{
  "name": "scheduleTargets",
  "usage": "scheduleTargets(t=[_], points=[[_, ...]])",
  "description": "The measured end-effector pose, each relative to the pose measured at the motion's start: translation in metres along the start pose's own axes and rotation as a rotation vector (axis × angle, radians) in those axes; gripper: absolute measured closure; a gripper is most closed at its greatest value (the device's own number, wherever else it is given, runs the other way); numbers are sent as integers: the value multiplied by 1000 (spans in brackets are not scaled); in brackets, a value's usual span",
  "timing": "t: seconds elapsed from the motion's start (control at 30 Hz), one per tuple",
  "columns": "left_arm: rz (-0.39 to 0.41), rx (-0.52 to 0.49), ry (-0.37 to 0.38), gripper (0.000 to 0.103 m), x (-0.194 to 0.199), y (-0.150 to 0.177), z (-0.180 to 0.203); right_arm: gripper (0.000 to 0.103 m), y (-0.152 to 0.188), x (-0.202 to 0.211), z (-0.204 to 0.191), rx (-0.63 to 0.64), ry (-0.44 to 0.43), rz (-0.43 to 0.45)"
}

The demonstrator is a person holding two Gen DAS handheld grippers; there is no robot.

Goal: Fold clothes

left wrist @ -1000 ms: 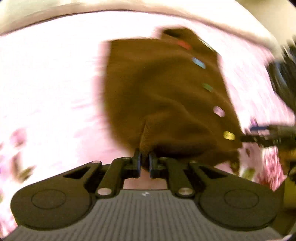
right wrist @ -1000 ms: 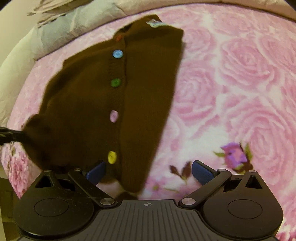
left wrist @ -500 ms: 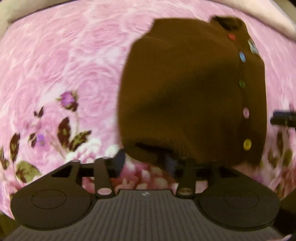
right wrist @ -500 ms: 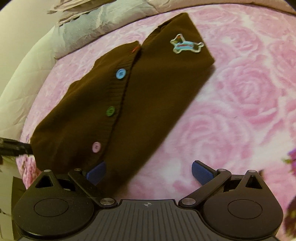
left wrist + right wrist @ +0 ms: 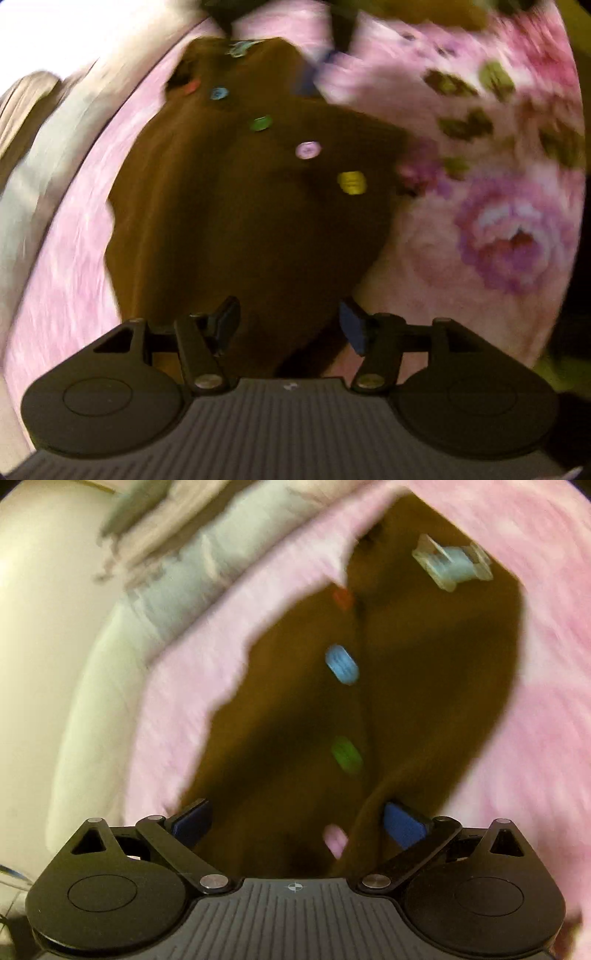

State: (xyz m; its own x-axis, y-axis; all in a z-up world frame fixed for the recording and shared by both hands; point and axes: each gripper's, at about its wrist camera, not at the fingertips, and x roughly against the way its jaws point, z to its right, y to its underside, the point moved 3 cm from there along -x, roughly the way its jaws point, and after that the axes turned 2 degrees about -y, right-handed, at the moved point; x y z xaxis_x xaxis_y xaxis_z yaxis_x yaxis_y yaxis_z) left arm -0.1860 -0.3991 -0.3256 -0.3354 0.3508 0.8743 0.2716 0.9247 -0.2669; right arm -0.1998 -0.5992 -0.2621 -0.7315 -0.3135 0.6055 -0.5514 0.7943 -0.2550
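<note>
A brown knitted cardigan (image 5: 229,206) with a row of coloured buttons lies on a pink rose-print bedspread (image 5: 498,229). It also shows in the right wrist view (image 5: 424,686), with a light blue patch (image 5: 452,563) near its collar. My left gripper (image 5: 288,325) is open, its jaws either side of the cardigan's near edge. My right gripper (image 5: 297,823) is open over the cardigan's lower part, jaws spread around the button row. Both views are motion-blurred.
Pale grey and beige bedding (image 5: 173,579) lies bunched at the far edge of the bed, with a cream wall (image 5: 44,627) to the left. In the left wrist view the other gripper's dark parts (image 5: 343,33) show at the top.
My left gripper let go of the cardigan's edge and opened wide. Both grippers have swung quickly and moved in over the cardigan, which now lies flat on the bed.
</note>
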Motion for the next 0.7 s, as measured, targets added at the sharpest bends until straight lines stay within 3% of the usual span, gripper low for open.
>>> scheduleTargets(t=[0.07, 0.1, 0.13, 0.27, 0.37, 0.43, 0.53, 0.6, 0.7], points=[[-19, -36, 5, 67, -15, -2, 1, 1, -14, 7, -10, 35, -2, 55], [-23, -27, 21, 89, -19, -2, -3, 1, -19, 12, -14, 52, 10, 83], [-12, 53, 48, 92, -15, -2, -16, 1, -17, 20, -14, 67, 44, 105], [51, 414, 176, 94, 6, 6, -81, 1, 4, 50, -4, 106, 180, 156], [91, 661, 243, 99, 16, 17, -129, 1, 44, 47, -1, 109, 246, 106], [110, 807, 329, 99, 11, 26, -156, 1, 71, 38, -6, 113, 265, 70], [120, 899, 426, 99, 4, 24, -184, 1, 86, 12, -22, 132, 237, 80], [130, 881, 401, 99, 3, 23, -191, 1, 93, -8, -33, 147, 227, 92], [155, 878, 369, 99, -3, 27, -205, 1, 98, -39, -39, 172, 302, 125]])
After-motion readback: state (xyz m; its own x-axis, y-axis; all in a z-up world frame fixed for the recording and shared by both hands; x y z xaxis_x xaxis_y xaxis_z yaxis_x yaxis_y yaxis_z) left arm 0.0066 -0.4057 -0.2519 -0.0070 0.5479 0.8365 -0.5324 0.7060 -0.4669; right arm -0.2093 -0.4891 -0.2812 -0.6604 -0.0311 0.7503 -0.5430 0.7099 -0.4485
